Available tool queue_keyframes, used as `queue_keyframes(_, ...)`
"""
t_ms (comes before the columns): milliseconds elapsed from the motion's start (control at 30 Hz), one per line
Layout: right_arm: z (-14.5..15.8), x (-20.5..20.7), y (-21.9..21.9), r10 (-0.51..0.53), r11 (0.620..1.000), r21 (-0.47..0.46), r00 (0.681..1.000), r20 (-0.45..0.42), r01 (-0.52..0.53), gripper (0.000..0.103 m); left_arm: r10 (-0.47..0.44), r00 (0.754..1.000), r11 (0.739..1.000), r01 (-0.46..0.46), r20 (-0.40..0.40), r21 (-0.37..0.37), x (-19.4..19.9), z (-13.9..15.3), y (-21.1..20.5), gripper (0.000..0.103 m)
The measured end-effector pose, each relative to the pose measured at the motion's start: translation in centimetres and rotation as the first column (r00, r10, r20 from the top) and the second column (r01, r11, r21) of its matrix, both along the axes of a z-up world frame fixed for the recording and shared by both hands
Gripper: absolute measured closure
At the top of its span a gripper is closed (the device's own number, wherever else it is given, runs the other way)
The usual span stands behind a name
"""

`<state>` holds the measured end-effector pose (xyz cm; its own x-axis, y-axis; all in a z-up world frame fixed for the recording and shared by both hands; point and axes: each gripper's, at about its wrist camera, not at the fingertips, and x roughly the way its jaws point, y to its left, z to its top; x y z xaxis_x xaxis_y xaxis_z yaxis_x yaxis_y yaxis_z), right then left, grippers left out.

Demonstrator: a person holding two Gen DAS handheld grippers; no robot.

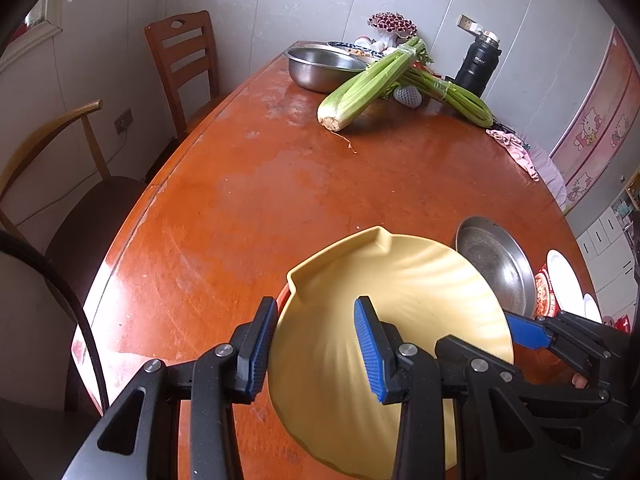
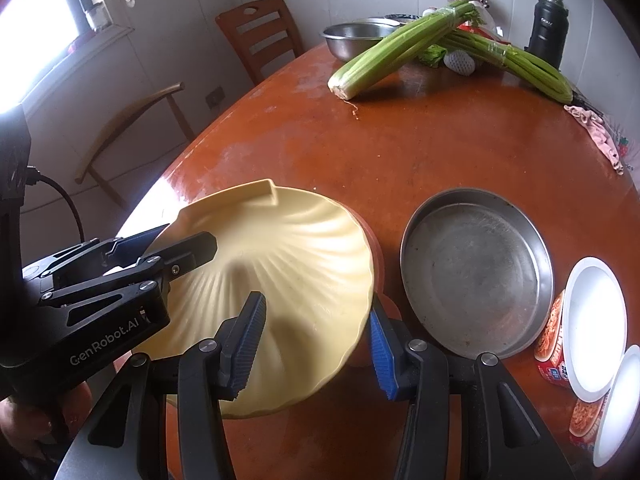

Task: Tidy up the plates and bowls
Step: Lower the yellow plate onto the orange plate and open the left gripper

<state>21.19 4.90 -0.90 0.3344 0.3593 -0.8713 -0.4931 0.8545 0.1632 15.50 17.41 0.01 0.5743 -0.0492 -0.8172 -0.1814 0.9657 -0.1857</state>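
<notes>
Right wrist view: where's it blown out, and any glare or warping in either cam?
Right wrist view: the window at upper left is clipped to white, and glare washes the table edge beside the yellow plate. Left wrist view: the near table edge glares white too. Both views: fisheye bends the table rim and wall seams, with dark corner vignetting.

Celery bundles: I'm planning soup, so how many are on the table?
2, both at the far end: one celery bundle leaning toward the steel bowl, the other near the black flask.
</notes>
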Motion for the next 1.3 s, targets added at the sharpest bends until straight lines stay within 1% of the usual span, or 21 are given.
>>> queue_keyframes(333,-0.9,0.5,0.6,0.002,1.0,-0.022,1.0,-0.019,-0.003,0.052,0.004,1.0,1.0,-0.004,-0.008,0.01,0.6,-0.7,0.1,0.063)
queue_keyframes(567,-1.1,0.7,0.8,0.001,0.999,-0.037,1.0,-0.004,-0.002,0.052,0.001,1.0,1.0,-0.001,-0.006,0.024,1.0,-1.0,0.0,0.063)
queue_keyframes(967,-1.2,1.1,0.6,-0.025,0.997,-0.066,0.999,0.023,0.027,0.052,0.007,1.0,1.0,-0.007,-0.001,0.019,1.2,-1.2,0.2,0.063)
queue_keyframes(1300,-1.2,0.9,0.8,-0.004,0.997,-0.071,1.0,0.026,0.006,0.05,0.012,1.0,1.0,-0.012,0.009,0.002,0.8,-0.9,0.4,0.063)
